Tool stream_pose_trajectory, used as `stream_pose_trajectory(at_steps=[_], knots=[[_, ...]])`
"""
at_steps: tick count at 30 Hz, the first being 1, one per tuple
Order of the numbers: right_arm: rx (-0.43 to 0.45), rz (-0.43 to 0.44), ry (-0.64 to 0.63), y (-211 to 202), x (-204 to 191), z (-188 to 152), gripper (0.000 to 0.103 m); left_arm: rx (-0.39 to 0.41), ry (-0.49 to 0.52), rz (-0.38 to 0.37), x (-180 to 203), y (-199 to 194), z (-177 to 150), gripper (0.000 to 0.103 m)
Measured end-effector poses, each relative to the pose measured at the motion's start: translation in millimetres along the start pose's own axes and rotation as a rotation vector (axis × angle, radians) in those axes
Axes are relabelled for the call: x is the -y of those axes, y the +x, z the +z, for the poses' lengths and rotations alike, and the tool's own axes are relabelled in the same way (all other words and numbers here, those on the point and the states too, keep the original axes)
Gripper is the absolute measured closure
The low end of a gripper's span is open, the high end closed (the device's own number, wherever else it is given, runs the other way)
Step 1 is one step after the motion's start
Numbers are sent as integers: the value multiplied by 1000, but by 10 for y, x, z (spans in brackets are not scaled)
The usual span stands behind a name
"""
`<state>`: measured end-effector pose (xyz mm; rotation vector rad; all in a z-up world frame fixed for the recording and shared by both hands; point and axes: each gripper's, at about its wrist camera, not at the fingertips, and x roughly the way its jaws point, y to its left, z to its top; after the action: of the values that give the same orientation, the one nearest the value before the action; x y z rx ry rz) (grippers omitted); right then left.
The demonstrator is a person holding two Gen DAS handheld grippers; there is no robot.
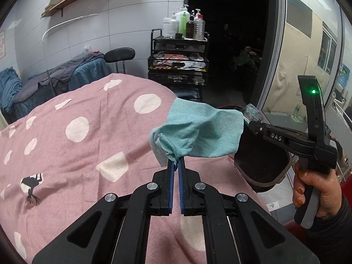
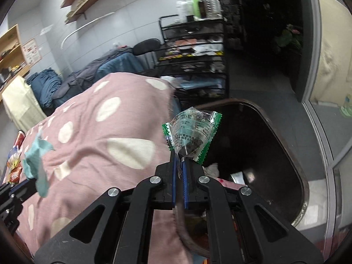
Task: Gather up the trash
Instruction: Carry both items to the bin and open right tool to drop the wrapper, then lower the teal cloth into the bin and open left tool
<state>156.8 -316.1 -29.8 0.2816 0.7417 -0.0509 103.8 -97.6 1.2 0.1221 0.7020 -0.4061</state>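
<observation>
Left gripper (image 1: 176,165) pinched closed on crumpled teal paper cloth (image 1: 198,134), held above pink polka-dot bedcover (image 1: 88,132). Right gripper (image 2: 180,161) clamped on clear green-edged plastic wrapper (image 2: 192,134), over dark open trash bin (image 2: 264,154) beside bed.

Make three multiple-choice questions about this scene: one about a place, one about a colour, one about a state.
1. Where is the dark trash bin?
A. beside the pink bed, on its right
B. on the wooden shelf
C. on top of the black cart

2. What colour is the cloth in the left gripper?
A. red
B. light teal
C. yellow

3. How is the right gripper?
A. wide open, holding nothing
B. shut on a wrapper
C. lying on the bed

Answers:
1 A: the trash bin stands off the edge of the pink bed.
2 B: the cloth in the left gripper is light teal.
3 B: the right gripper pinches the wrapper.
</observation>
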Motion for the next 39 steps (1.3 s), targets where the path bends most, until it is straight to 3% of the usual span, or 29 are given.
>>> stream_pose_trajectory(at_steps=[12,14,18,22,28,39], knots=[[-133,-57,89,456,502,-193,97,-12,47,-17,245,118,66,98],[-151,-51,111,511,556,-218,90,-14,52,-16,268,132,68,98],[-148,-62,137,488,640,-281,53,-19,57,-18,302,152,78,98],[-123,-73,158,403,685,-311,39,-21,61,-25,344,174,107,98],[-65,-105,192,185,788,-350,28,-20,93,-46,482,215,180,98],[4,-169,250,-131,1057,-364,23,-63,175,-95,873,483,369,98]])
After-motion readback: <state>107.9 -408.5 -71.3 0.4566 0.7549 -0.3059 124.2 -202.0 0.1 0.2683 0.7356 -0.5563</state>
